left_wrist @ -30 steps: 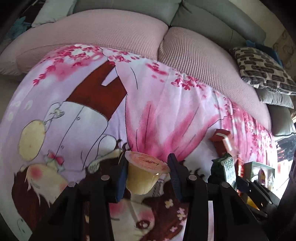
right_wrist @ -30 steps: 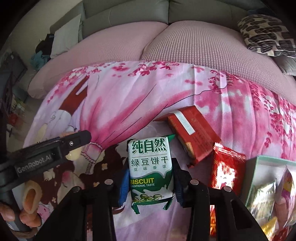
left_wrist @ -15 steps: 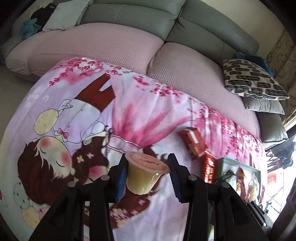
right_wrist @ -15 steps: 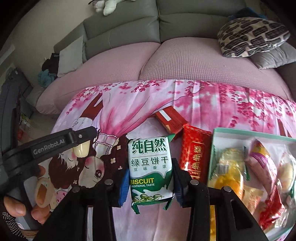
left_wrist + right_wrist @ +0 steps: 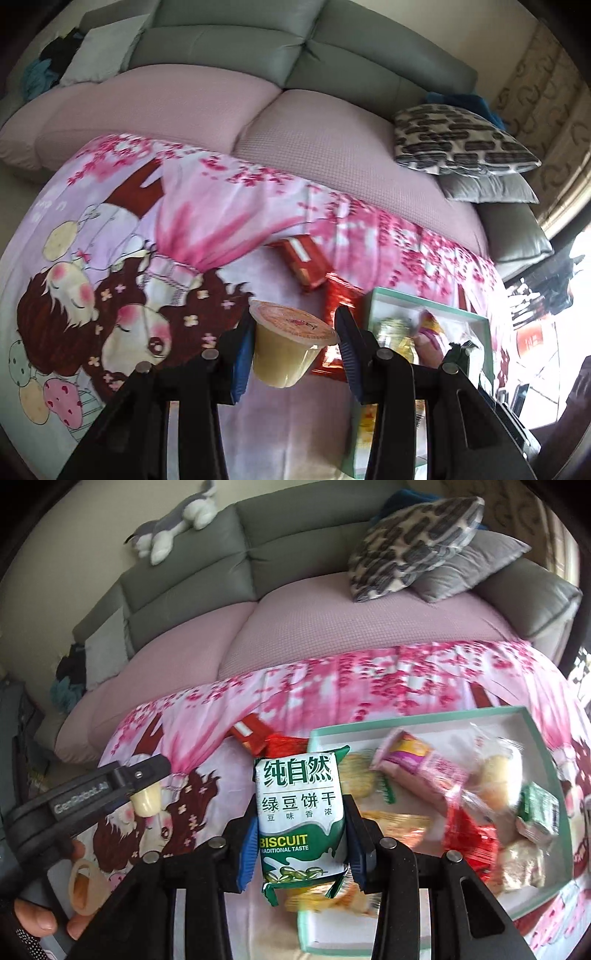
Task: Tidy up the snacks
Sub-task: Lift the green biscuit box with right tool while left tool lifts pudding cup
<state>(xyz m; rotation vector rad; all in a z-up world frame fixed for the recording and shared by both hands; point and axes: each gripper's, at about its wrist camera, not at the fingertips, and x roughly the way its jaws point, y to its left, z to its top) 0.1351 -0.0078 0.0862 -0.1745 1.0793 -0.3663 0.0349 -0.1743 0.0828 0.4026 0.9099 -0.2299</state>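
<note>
My left gripper (image 5: 293, 343) is shut on a yellow jelly cup (image 5: 286, 350) with an orange lid, held above the pink cartoon blanket (image 5: 184, 229), left of the green-rimmed box (image 5: 428, 299). My right gripper (image 5: 301, 836) is shut on a green-and-white biscuit packet (image 5: 301, 812), held over the left part of the same box (image 5: 417, 716), which holds several wrapped snacks. A red box (image 5: 304, 262) and a red foil packet (image 5: 338, 295) lie on the blanket beside the green-rimmed box. The left gripper with the jelly cup (image 5: 147, 799) also shows in the right wrist view.
A grey sofa with pink seat covers (image 5: 332, 624) runs behind the blanket. A patterned cushion (image 5: 461, 140) and a grey cushion (image 5: 469, 565) lie at its right end. A plush toy (image 5: 173, 520) sits on the backrest.
Both grippers have risen and moved right with their snacks. The right gripper now hangs over the snack box; the left has come closer to it.
</note>
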